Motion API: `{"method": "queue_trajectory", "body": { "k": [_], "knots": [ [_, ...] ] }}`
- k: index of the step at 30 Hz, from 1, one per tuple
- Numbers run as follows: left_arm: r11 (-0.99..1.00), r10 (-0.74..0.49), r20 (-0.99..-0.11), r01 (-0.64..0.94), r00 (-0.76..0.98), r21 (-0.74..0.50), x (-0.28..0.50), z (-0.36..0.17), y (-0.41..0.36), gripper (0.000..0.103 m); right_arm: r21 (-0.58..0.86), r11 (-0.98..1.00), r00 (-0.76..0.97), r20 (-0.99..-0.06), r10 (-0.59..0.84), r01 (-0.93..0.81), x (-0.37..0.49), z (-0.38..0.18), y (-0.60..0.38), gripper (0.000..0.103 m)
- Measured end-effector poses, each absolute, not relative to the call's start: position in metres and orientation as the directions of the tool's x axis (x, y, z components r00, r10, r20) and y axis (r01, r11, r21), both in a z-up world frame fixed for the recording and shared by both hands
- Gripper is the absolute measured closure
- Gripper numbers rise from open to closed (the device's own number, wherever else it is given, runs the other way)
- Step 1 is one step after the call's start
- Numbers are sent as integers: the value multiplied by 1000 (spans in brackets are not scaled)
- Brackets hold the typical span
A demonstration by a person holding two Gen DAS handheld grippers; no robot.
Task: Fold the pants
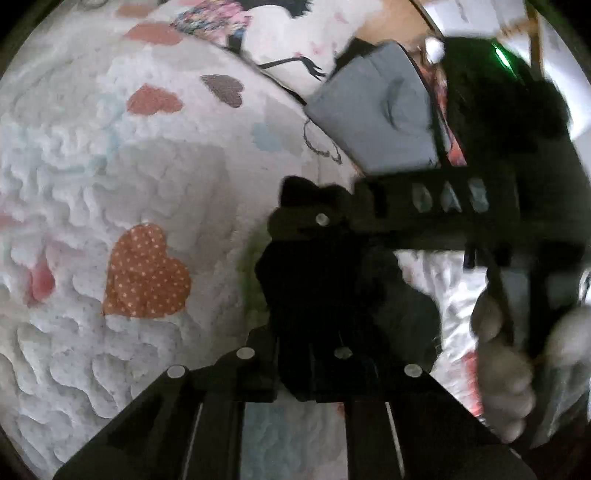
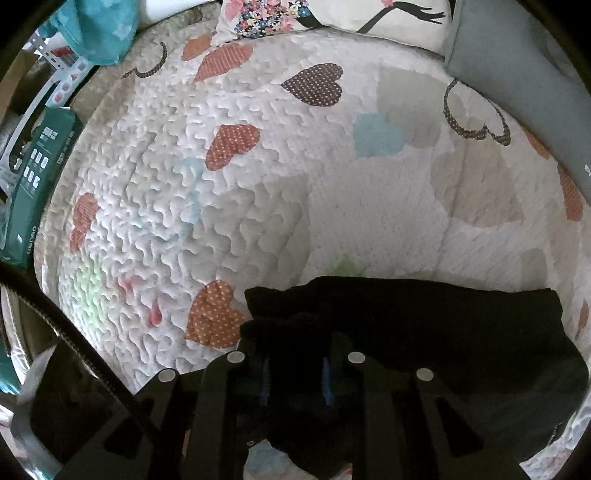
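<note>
The black pants (image 2: 424,332) lie bunched on a white quilted bedspread with heart patches (image 2: 229,206). My right gripper (image 2: 295,373) is shut on a fold of the pants at their left edge, cloth pinched between its fingers. In the left wrist view the left gripper (image 1: 306,354) is shut on black pants cloth (image 1: 332,280), held above the quilt (image 1: 110,192). The right gripper's black body (image 1: 443,206) and the person's hand (image 1: 506,369) cross just ahead and to the right of it.
A grey cushion (image 1: 376,110) and a printed pillow (image 2: 332,18) lie at the bed's far edge. A green box (image 2: 37,177) and teal cloth (image 2: 99,29) sit off the bed's left side. A black cable (image 2: 74,332) runs at lower left.
</note>
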State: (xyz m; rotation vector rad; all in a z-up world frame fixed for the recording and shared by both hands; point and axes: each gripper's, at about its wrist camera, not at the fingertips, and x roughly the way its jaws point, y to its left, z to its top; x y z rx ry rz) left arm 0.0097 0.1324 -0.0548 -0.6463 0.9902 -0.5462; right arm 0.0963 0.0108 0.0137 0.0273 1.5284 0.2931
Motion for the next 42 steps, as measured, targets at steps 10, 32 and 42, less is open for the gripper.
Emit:
{"method": "queue_trajectory", "body": {
  "k": [10,32,42],
  "knots": [
    [699,-611,-552,60,567,-712,-10,-29,191,93,223,952,25,-972,233,-211,106,31,66,82],
    [808,-306,-639,-163,706,-567,-50,-13,253,84,373,913,256,-878,406,-168,140,88,23,56],
    [900,-311,-794,-109,522,-423,-16,-42,181,73,240,969,175,-958,225,66,110,17,-105,59]
  ]
}}
